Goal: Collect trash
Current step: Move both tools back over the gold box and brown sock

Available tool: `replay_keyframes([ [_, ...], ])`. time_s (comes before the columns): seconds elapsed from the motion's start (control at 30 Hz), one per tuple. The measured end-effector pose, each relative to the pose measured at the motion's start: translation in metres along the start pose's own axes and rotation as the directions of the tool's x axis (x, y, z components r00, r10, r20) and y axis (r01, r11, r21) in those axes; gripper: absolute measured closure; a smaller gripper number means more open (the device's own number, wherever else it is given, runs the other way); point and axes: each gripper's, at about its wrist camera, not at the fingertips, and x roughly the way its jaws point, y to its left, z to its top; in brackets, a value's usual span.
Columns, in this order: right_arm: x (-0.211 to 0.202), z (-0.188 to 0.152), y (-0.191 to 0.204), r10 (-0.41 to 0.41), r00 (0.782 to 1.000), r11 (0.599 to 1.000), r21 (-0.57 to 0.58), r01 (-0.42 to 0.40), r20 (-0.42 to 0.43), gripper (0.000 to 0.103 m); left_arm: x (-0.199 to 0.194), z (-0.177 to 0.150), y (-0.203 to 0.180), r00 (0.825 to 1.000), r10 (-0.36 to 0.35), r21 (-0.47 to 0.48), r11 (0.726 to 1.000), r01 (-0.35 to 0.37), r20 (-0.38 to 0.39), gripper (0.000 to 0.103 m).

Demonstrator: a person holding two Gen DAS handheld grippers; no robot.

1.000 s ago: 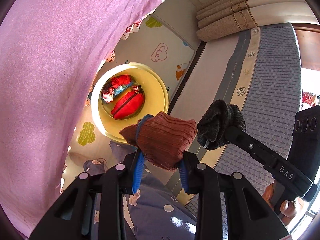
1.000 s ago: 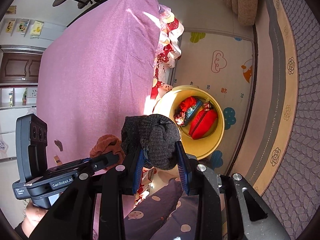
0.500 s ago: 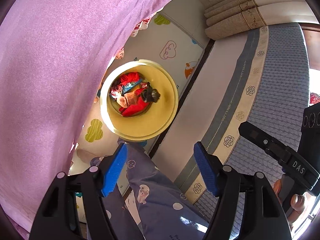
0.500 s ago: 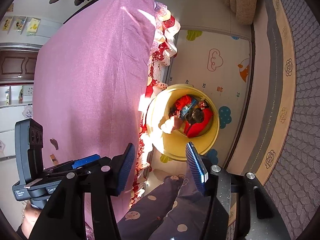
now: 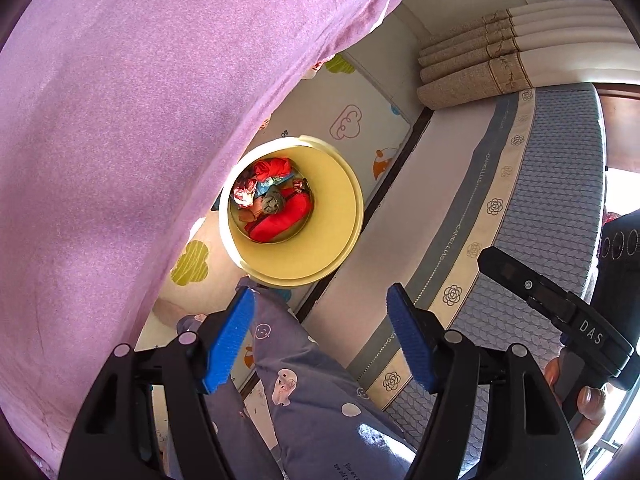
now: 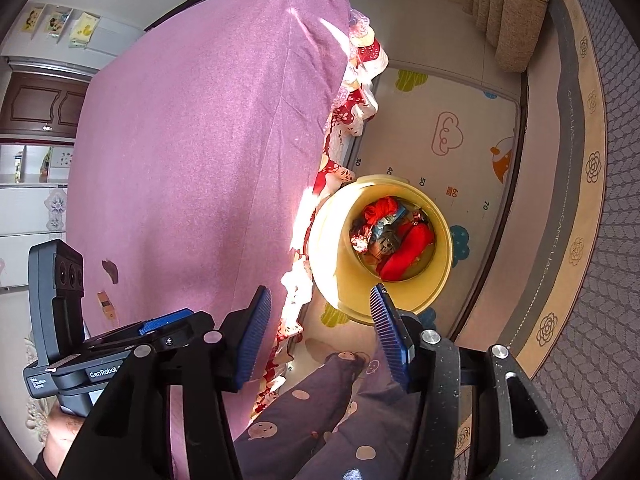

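While both blue-padded jaws stand apart and empty — left gripper point(image 5: 320, 340), right gripper point(image 6: 320, 336) — the round yellow plastic bin point(image 5: 320, 256) at twelve o'clock holds red, brown and grey crumpled trash point(image 5: 272, 208)

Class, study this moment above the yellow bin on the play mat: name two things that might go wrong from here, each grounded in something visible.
1. The yellow bin stands tight between the purple bedspread and the person's leg; a lowering hand might knock it.
2. Both the left tongs and right tongs are open and empty, over the bin's near rim, not its middle; trash dropped from here might land on the play mat.
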Motion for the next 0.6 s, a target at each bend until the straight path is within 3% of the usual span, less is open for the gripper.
replay_keyframes([
  [0.33, 0.028, -0.018, 0.109, 0.003, 0.999, 0.983, -0.182, -0.01, -0.04, 0.051, -0.052, -0.044, 0.09, 0.994, -0.017, -0.138, 0.99, 0.032, 0.11, 0.035],
  [0.6, 0.069, -0.054, 0.225, 0.018, 0.995, 0.935, -0.352, -0.051, -0.098, 0.051, -0.112, -0.091, 0.186, 0.972, 0.005, -0.26, 0.964, 0.057, 0.233, 0.034],
])
